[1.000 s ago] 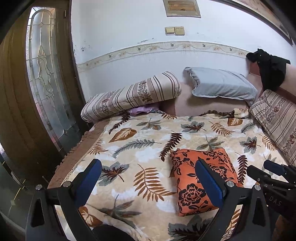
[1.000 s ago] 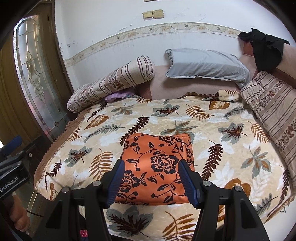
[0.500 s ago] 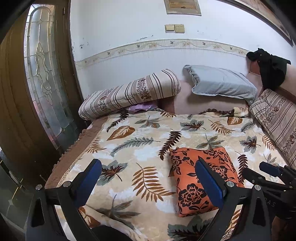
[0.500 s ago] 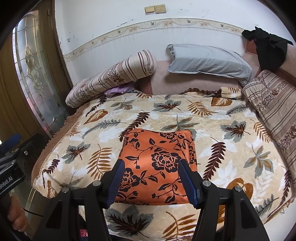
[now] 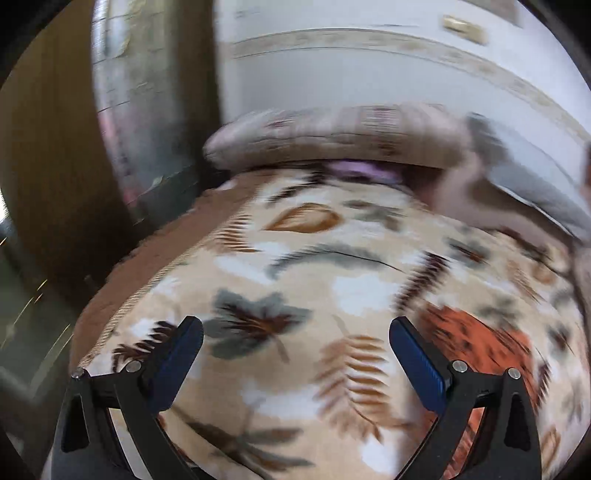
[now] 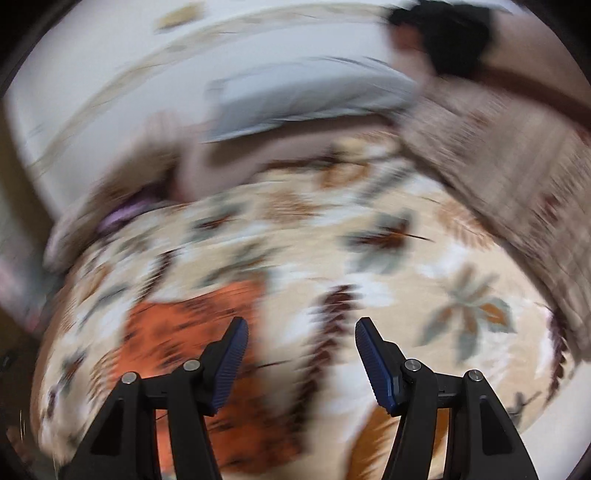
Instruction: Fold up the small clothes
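Note:
Both views are blurred by motion. The folded orange garment with black flowers (image 5: pixel 476 343) lies flat on the leaf-print blanket (image 5: pixel 295 266), to the right of my left gripper (image 5: pixel 295 339), which is open and empty above the blanket. In the right wrist view the orange garment (image 6: pixel 192 325) lies at the lower left, behind and left of my right gripper (image 6: pixel 301 332), which is open and empty over the blanket (image 6: pixel 406 288).
A striped bolster (image 5: pixel 332 140) and a grey pillow (image 6: pixel 306 99) lie at the head of the bed. A striped cushion (image 6: pixel 517 177) and a black cloth (image 6: pixel 450 33) are at the right. A glass door (image 5: pixel 147 92) stands left of the bed.
Both grippers have swung fast: the left view has turned left, the right view has turned right. The orange garment has not moved on the blanket. Both grippers stay open.

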